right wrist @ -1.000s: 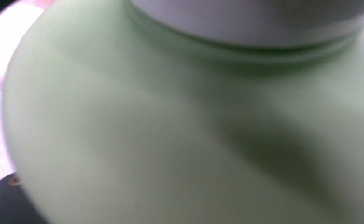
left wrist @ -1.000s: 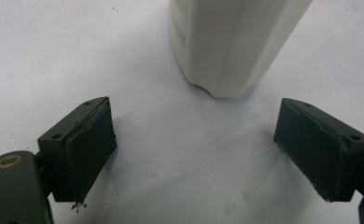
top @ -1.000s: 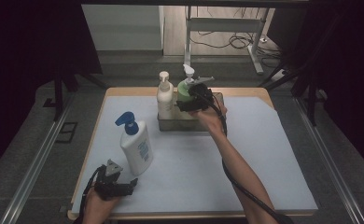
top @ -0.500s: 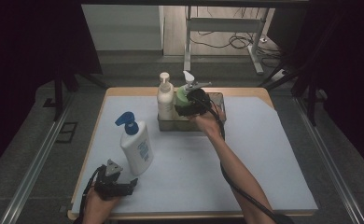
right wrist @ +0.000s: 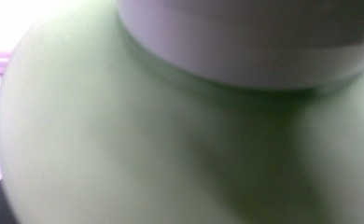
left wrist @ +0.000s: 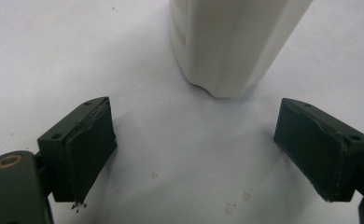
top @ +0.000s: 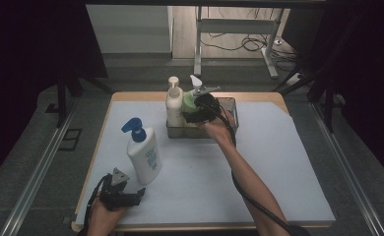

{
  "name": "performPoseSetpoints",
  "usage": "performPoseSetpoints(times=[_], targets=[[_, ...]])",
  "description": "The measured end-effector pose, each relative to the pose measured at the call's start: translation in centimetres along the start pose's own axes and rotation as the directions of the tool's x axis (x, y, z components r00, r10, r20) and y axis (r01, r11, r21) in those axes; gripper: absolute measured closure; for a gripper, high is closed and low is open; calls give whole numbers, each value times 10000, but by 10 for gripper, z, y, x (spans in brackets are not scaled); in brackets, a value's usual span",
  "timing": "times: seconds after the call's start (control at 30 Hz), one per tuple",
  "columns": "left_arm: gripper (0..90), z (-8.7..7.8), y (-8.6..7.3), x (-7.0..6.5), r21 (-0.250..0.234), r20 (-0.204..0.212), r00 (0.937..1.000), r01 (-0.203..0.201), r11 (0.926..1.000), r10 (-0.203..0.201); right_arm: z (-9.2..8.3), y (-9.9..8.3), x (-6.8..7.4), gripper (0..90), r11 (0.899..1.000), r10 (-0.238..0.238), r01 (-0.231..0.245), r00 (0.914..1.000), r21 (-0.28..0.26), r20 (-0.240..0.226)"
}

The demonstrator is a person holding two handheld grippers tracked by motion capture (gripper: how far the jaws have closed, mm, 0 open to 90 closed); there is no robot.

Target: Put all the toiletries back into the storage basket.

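A green pump bottle (top: 189,102) stands in a clear bin (top: 230,107) at the back of the table, beside a cream pump bottle (top: 174,103). My right gripper (top: 196,112) is pressed against the green bottle's side and appears shut on it. In the right gripper view the green bottle (right wrist: 124,154) and its white collar (right wrist: 245,42) sit blurred right at the lens. A white bottle with a blue pump (top: 143,156) stands at the front left. My left gripper (top: 135,197) rests open on the table just short of it, with the bottle's base (left wrist: 231,42) beyond my left gripper (left wrist: 208,149).
A white mat (top: 278,172) covers the wooden table. The right forearm and its cable stretch across the mat from the front edge to the bin. Metal rails run along both sides of the table, and a desk frame stands behind it.
The right hand and the green bottle have shifted slightly left and towards the person inside the bin. The left gripper and the white bottle have not moved.
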State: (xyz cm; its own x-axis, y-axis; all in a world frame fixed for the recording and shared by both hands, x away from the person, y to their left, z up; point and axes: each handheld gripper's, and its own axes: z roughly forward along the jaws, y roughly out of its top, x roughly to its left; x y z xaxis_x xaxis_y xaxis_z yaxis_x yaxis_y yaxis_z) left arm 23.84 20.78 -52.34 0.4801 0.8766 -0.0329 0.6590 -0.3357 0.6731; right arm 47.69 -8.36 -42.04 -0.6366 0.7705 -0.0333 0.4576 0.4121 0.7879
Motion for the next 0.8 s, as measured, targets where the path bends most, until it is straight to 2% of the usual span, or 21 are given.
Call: performPoseSetpoints(times=[0.2,0.43,0.7,0.8], targets=[[120,0,0,0,-3,-1,10000,2,10000,-2,2,0,-4,111,9998,221,-221,9997,-25,-87],[120,0,0,0,0,-1,10000,-2,10000,2,-1,0,-4,110,9999,128,-127,9998,79,-136],[120,0,0,0,-1,-5,10000,-5,10000,5,-3,-4,-6,107,9998,-19,16,9999,203,120],[120,0,0,0,0,-4,10000,-4,10000,4,-7,-7,-10,107,9997,66,-66,10000,214,-8]])
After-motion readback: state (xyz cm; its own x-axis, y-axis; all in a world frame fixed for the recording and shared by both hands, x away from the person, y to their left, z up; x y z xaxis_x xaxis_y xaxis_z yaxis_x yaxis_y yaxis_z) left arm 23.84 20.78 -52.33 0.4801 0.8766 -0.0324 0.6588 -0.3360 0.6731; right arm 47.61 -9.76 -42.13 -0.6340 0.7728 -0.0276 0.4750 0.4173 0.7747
